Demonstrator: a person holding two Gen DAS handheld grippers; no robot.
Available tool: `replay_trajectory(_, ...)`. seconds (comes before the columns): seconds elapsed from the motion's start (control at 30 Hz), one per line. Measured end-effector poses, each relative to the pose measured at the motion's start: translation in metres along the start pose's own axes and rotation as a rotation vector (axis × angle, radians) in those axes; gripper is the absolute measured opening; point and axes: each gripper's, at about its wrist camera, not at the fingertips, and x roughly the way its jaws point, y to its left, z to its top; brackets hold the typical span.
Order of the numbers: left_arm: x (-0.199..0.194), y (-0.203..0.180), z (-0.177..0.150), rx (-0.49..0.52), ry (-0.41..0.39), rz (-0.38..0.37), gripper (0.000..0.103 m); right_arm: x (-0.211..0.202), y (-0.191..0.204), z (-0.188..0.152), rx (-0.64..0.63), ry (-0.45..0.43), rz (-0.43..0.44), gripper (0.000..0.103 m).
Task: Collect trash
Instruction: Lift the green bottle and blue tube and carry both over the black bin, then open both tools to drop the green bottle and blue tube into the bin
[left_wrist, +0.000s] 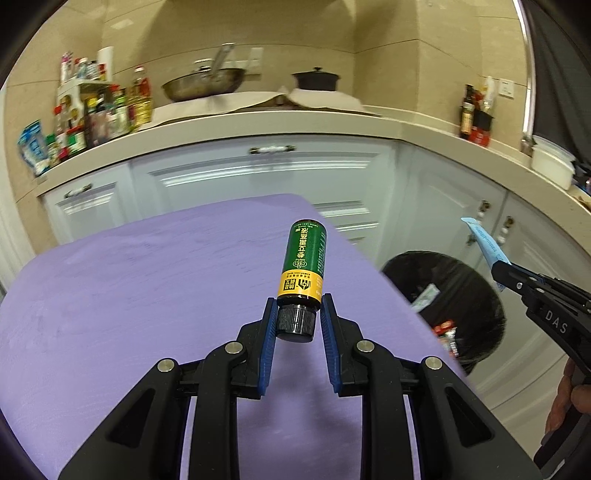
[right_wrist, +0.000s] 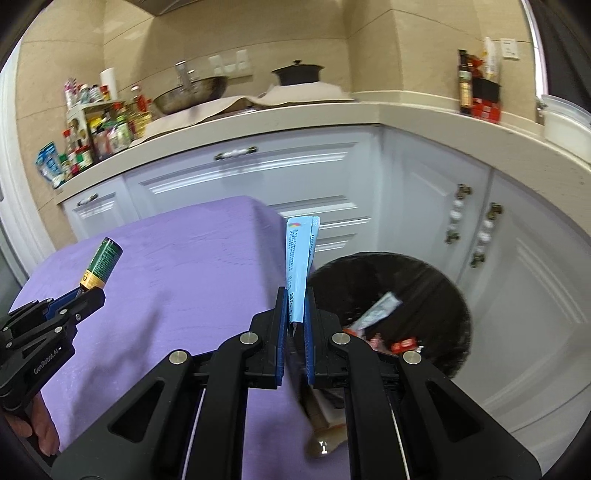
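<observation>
Now your left gripper (left_wrist: 295, 317) clamps the green bottle (left_wrist: 304, 260) by its cap — your right gripper (right_wrist: 295, 314), nearly closed, pinches a blue sachet (right_wrist: 300, 258) jutting beyond the jaws.

— What trash do we have here, taking the bin (right_wrist: 436, 280) as our mark?

— We see a small green bottle (left_wrist: 304, 264) with a yellow band and a black ribbed cap, held off the purple table left of the bin, base pointing away and upward.

— And the other piece?

— A light blue sachet (right_wrist: 300, 266), folded lengthwise, standing nearly upright just left of the bin's rim. The bin itself is black-lined, round, open, with wrappers (right_wrist: 376, 314) already lying inside.
</observation>
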Motion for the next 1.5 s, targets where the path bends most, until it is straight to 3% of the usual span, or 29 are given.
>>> replay_trajectory(0.43, 0.023, -0.078, 0.020, 0.093, -0.044, -0.113, 0.025, -0.004, -0.058, 0.010, 0.042, -0.044, -0.103, 0.008)
replay_trajectory(0.67, 0.046, -0.108, 0.023, 0.132, -0.033, -0.121, 0.025, 0.006, -0.078, 0.007, 0.060, -0.044, -0.128, 0.008)
replay_trajectory(1.5, 0.090, -0.140, 0.027, 0.136, 0.005, -0.113, 0.025, 0.037, -0.107, 0.002, 0.087, -0.030, -0.152, 0.009)
